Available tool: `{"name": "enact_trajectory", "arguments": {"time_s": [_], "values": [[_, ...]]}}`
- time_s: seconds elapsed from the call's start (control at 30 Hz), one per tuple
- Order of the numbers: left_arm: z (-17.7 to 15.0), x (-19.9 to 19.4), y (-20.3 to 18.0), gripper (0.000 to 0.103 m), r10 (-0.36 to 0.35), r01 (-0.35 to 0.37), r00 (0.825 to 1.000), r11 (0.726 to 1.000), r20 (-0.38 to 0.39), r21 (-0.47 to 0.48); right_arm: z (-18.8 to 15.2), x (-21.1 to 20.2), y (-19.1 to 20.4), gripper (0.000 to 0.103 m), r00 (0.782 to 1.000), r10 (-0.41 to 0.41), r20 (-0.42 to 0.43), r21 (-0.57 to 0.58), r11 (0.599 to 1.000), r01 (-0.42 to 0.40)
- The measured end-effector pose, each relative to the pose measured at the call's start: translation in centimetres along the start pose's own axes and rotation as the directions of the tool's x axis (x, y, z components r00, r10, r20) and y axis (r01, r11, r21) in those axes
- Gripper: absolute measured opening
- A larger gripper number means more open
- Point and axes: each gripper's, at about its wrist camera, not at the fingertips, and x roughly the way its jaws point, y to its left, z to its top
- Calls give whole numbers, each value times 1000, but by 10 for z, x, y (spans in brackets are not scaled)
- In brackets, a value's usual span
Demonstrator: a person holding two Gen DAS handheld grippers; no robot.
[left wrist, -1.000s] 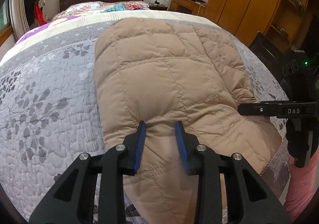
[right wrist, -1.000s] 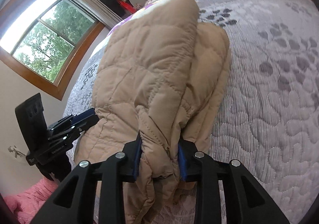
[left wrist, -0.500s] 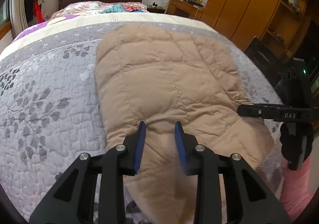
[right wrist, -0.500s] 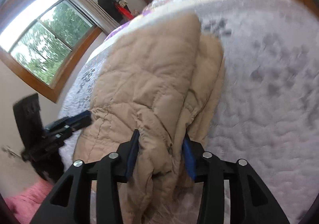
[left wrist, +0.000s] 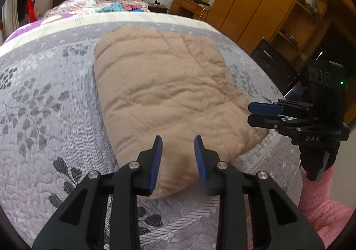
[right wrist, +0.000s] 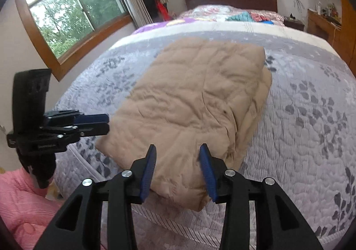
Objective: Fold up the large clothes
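One tan quilted coat point(left wrist: 169, 94) lies folded into a rough rectangle on the grey leaf-print bed point(left wrist: 44, 116), mid-frame in both wrist views, its near end at the bed's lower edge. It looks puffy and soft, light for its bulk, and the layers stacked along its right side in the right wrist view suggest it will spring open or slump if lifted by one layer alone. The shell seems smooth, so a shallow pinch would probably slip. A better hold, I judge, is deep on the two near corners, taking all layers at once, or under the thick folded edge. The left gripper point(left wrist: 178, 156) hovers just above the near end, jaws spread with nothing pinched. The right gripper point(right wrist: 178, 170) has just been closing a little after letting go, yet its jaws stand apart over the near corner, clear of the cloth. A pink sleeve point(right wrist: 20, 201) shows at lower left there.
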Motion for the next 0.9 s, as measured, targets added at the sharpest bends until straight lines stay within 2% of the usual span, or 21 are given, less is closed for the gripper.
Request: {"name": "enact_trajectory", "arguments": {"time_s": [0.37,0.53,0.67,0.8,0.9], "values": [[-14,31,11,28,7,-7,999,1000,-40,-8,-28,32,-23,34,999,27,-37,70,997,-25],[-18,38,18,23,3,-3,999,1000,-37,-19,-34,39,-28,34,998,46,-36,89,995,-43],[-11,25,12,24,5,-5,999,1000,-34,-12,-25,26,-23,36,999,39,-35,57,998,-36],[10,0,14,25,-39,40,999,999,19,-26,-1,-3,-18,36,998,60,25,24,998,-60],[35,-4,20,25,-23,25,998,999,56,-47,27,-14,-18,36,998,-3,70,-4,1000,3]]}}
